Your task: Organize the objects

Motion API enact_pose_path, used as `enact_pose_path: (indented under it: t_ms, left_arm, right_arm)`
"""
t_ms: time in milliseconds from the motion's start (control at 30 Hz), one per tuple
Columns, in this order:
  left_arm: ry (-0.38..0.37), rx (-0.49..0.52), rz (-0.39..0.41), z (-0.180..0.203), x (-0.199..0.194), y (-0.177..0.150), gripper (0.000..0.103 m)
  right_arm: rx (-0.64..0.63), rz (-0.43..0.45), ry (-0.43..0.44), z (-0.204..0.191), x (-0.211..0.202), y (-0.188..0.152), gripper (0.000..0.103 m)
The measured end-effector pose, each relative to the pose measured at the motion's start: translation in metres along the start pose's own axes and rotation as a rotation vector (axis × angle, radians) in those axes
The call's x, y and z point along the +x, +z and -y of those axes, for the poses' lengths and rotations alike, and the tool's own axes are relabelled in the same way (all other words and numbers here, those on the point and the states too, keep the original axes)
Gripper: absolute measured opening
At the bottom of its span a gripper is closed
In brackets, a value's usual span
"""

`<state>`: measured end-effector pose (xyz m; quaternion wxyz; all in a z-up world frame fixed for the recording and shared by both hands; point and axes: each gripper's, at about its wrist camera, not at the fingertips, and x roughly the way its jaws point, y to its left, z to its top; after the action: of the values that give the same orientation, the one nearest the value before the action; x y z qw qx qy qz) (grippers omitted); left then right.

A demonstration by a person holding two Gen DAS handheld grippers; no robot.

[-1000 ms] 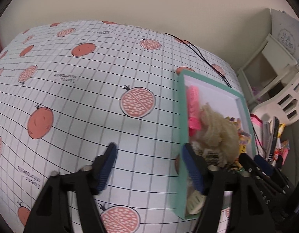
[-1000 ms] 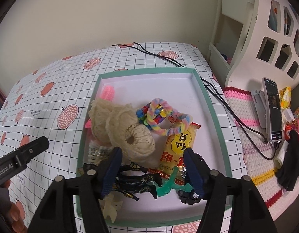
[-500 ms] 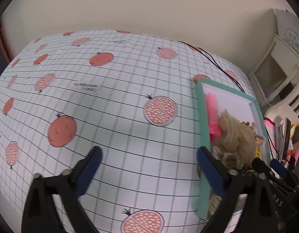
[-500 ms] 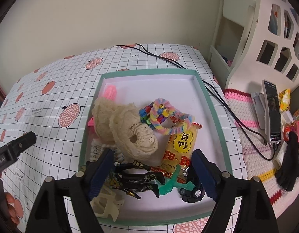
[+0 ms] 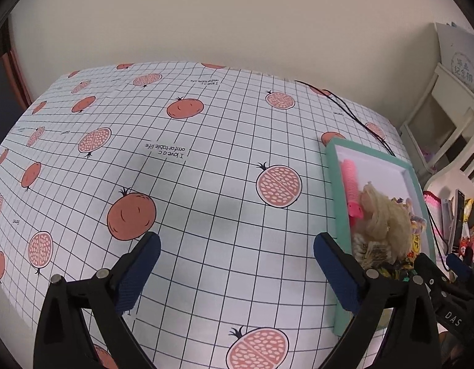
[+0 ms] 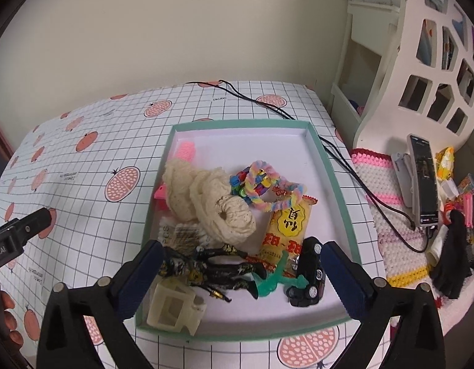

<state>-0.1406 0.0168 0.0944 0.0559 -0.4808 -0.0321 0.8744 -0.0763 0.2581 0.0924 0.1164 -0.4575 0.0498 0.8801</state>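
Observation:
A teal-rimmed tray (image 6: 326, 166) holds a cream lace scrunchie pile (image 6: 209, 200), a pink hair roller (image 6: 185, 150), a rainbow pipe-cleaner ring (image 6: 264, 184), a yellow snack packet (image 6: 287, 224), a black and gold figure (image 6: 212, 269), a green figure (image 6: 275, 279), a black toy car (image 6: 309, 273) and a cream plastic block (image 6: 175, 306). My right gripper (image 6: 241, 279) is open above the tray's near end. My left gripper (image 5: 237, 269) is open and empty over the tablecloth, left of the tray (image 5: 335, 184).
The table has a white grid cloth with pomegranate prints (image 5: 206, 184). A black cable (image 6: 344, 166) runs past the tray's right side. A crocheted mat (image 6: 400, 230) holds a phone (image 6: 423, 184) and small items. A white shelf (image 6: 421, 61) stands at the right.
Both grippers have opened wider and pulled back from the table. The left gripper has shifted left, away from the tray. The tray's contents have not moved.

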Motion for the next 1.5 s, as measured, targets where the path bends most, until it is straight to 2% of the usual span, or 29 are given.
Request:
enact_pose_path:
  t_ms: [333,567,767,967,1233,1500]
  left_arm:
    - [-0.05,0.017,0.032,-0.001,-0.033,-0.022,0.1]
    - [-0.042,0.019,0.1,-0.01,-0.061,-0.041,0.1]
    - [-0.041,0.026,0.126,-0.014,-0.074,-0.064,0.1]
    - [-0.024,0.055,0.103,-0.015,-0.071,-0.091,0.1]
    - [0.002,0.04,0.054,-0.025,-0.06,-0.116,0.1]
    - [0.02,0.05,0.051,-0.027,-0.056,-0.123,0.1]
  right_arm:
    - [0.011,0.004,-0.009,-0.003,-0.032,-0.021,0.103]
    - [0.017,0.022,-0.012,-0.006,-0.051,-0.043,0.103]
    - [0.015,0.022,-0.009,-0.006,-0.057,-0.064,0.103]
    - [0.011,0.001,-0.009,-0.007,-0.053,-0.085,0.103]
    - [0.016,0.001,-0.003,-0.006,-0.051,-0.101,0.103]
    - [0.032,-0.031,0.002,-0.005,-0.039,-0.112,0.103]
